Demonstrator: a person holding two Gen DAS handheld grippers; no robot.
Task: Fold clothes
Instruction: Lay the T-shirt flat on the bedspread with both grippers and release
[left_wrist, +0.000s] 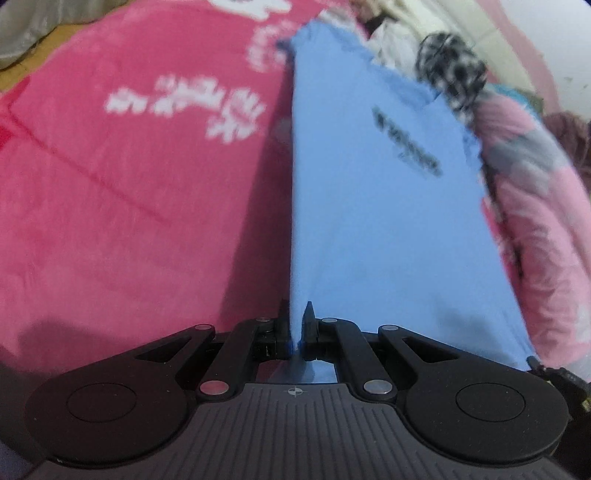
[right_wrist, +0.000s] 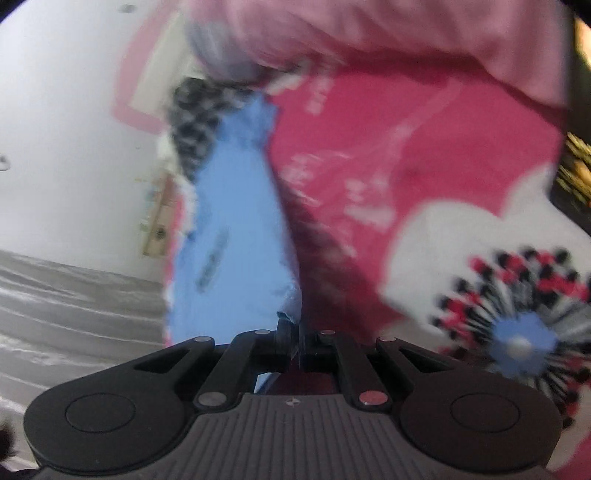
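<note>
Left wrist view, left to right: red fleece blanket (left_wrist: 122, 177) with white print fills the left side. Centre: left gripper (left_wrist: 297, 332), jaws pressed together, pinching an edge of the blue garment (left_wrist: 369, 206). The cloth runs taut up and away from the jaws, with a dark printed line on its right half. Right of it is a black-and-white checked fabric (left_wrist: 452, 72), then a pink patterned cloth (left_wrist: 535, 236) at the frame edge. Frame is motion-blurred.

Right wrist view, left to right: white wall (right_wrist: 66, 129) and grey surface below, then the blue garment (right_wrist: 229, 236) rising from the right gripper (right_wrist: 293, 338), whose jaws are clamped on its edge. Checked fabric (right_wrist: 195, 125) touches the garment's far end. Red blanket (right_wrist: 388, 166) fills the right.
</note>
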